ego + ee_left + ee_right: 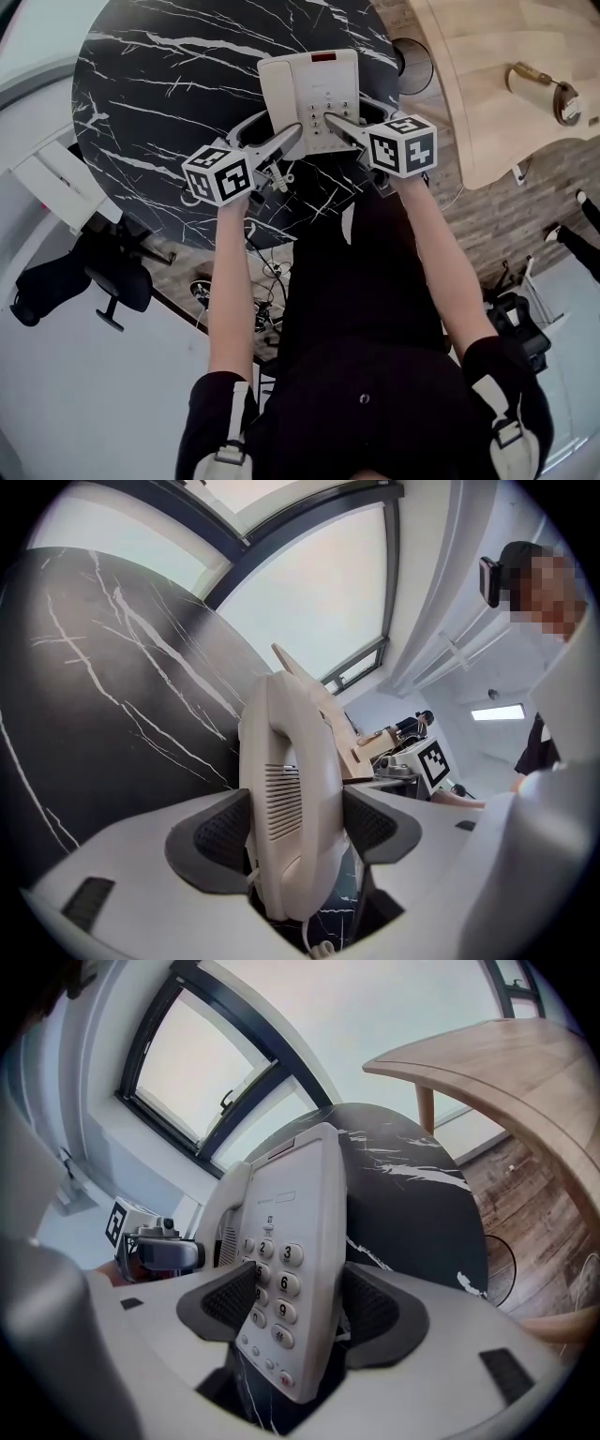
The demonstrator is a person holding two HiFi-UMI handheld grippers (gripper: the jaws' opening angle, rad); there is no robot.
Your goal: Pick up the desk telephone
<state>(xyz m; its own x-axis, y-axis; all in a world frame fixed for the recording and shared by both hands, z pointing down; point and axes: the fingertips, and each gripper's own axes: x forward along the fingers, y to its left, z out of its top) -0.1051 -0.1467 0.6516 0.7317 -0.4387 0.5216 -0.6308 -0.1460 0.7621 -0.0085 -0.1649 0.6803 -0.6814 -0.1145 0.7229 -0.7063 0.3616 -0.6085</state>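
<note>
Left gripper clamped on handset; right gripper clamped across desk telephone, keypad side. Judged rigid, light, slick plastic; handset loose in its cradle, so grip both.

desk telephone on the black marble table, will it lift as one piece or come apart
The white plastic desk telephone looks like a hollow moulded shell, so probably stiff and light. Its white handset seems only to rest on top, so tilting may drop it. The smooth casing could slip in the jaws.
</note>
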